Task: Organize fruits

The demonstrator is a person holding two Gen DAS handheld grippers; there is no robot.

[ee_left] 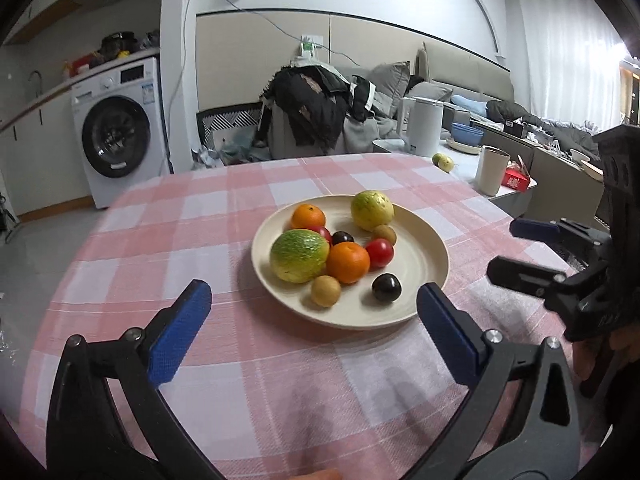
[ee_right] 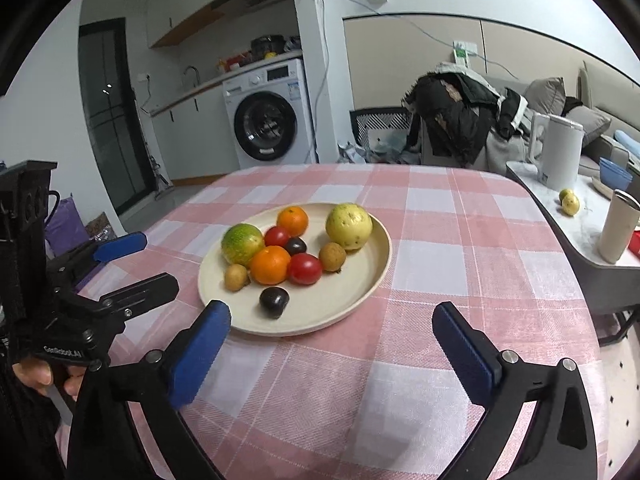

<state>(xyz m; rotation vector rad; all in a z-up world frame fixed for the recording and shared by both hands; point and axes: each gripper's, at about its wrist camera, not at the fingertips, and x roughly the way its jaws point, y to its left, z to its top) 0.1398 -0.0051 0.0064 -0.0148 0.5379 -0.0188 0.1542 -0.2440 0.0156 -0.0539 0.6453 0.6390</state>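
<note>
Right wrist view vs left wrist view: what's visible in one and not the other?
Only the right wrist view shows the dark doorway and the purple bag on the floor beside the table.

Only the left wrist view shows the white curtains and the red box next to the cup.

Both show the plate of fruit on the checked tablecloth, the washing machine, the white kettle, and both grippers open: the left gripper and the right gripper.

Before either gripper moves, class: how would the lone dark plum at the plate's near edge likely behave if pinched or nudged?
The dark plum looks round and glossy, so it may slip from the pads. Sitting apart from the other fruit on the smooth plate, it would probably roll if nudged. It probably bruises under a hard squeeze.
</note>
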